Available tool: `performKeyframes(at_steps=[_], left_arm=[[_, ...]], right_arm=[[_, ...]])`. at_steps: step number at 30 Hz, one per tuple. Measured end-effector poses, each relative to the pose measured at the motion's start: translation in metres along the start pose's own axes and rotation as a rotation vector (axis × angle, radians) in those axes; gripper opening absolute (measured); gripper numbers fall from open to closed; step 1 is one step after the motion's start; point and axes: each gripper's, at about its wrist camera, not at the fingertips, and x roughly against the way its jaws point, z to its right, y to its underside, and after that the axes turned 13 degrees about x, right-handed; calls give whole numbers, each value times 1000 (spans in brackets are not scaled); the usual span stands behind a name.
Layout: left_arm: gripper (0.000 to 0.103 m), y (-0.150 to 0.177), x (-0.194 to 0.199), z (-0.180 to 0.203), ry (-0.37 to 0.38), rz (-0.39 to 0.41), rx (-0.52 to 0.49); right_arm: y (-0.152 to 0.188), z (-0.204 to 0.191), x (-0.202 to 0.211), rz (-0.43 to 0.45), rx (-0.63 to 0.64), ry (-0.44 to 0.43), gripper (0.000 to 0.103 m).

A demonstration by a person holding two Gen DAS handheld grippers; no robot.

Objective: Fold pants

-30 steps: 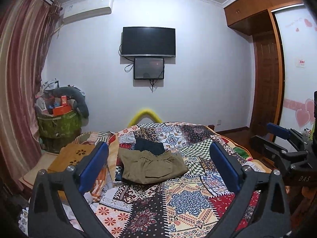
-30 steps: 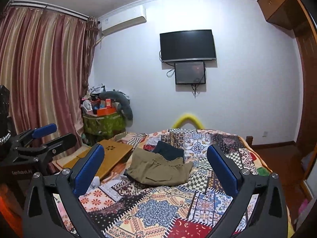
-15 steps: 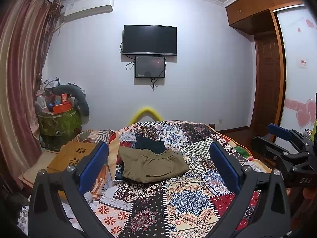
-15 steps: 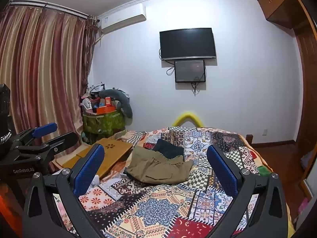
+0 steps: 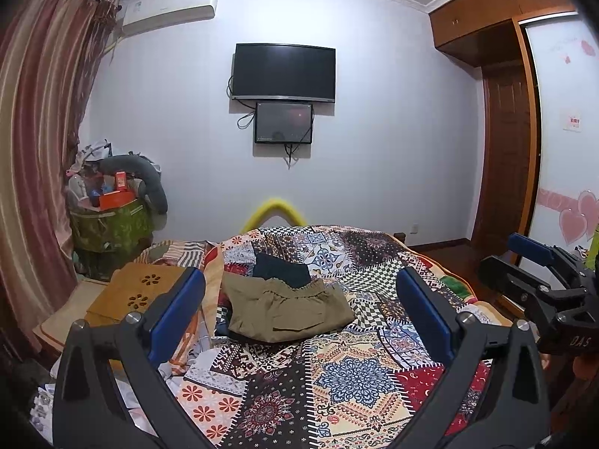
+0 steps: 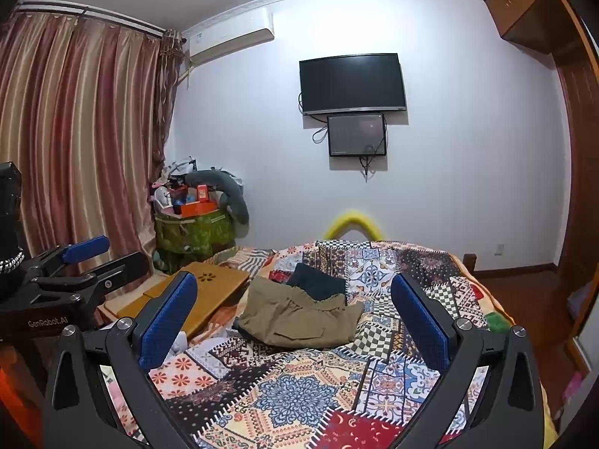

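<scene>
The folded brown-green cloth pants (image 5: 286, 308) lie in the middle of the bright patchwork bed cover (image 5: 348, 378), with a dark blue folded cloth (image 5: 280, 269) just behind them. The left gripper (image 5: 299, 310) and the right gripper (image 6: 295, 316) are both wide open and hold nothing, up above the bed.

A bed covered by a colourful patchwork quilt (image 5: 348, 378) fills the space ahead of both claws. Folded olive-khaki cotton pants (image 5: 288, 308) (image 6: 299, 316) lie on it, straight ahead between the claw fingers, overlapping a dark navy folded garment (image 5: 282, 269) just beyond them.
</scene>
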Motion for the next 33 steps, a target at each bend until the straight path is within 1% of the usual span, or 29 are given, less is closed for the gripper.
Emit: performKeyframes(at_steps=[18,33], left_arm=[[103,0,-2,3,14,-12,-6],[103,2,-3,3,37,-36,-16]], right_arm=[[-2,1,4,9,-1,17,103],[-2,2,2,12,-8,22,103]])
